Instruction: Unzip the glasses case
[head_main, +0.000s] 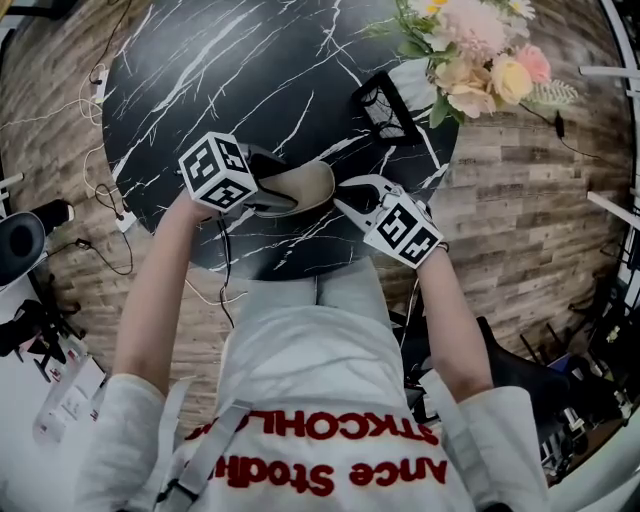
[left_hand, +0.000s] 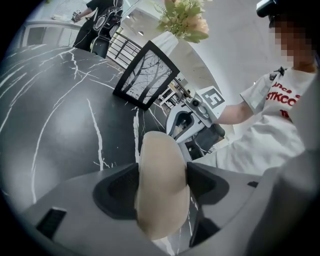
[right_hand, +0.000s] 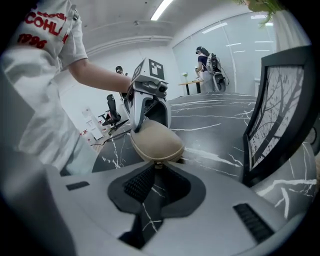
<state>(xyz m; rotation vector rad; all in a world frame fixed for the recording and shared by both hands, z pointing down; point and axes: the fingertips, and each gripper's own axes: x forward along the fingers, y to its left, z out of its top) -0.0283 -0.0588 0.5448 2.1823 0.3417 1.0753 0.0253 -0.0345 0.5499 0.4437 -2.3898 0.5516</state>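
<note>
On black table, beige case, STKCOHL shirt

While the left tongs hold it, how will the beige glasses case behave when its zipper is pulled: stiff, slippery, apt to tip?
Probably stiff: the glasses case shows no dent between the left tongs. Its smooth, rounded shell could slip from that grip when the right tongs tug the zipper pull, and may rock on the glossy table.

Bright ceiling strip light; fisheye edges warped, vignetted.
</note>
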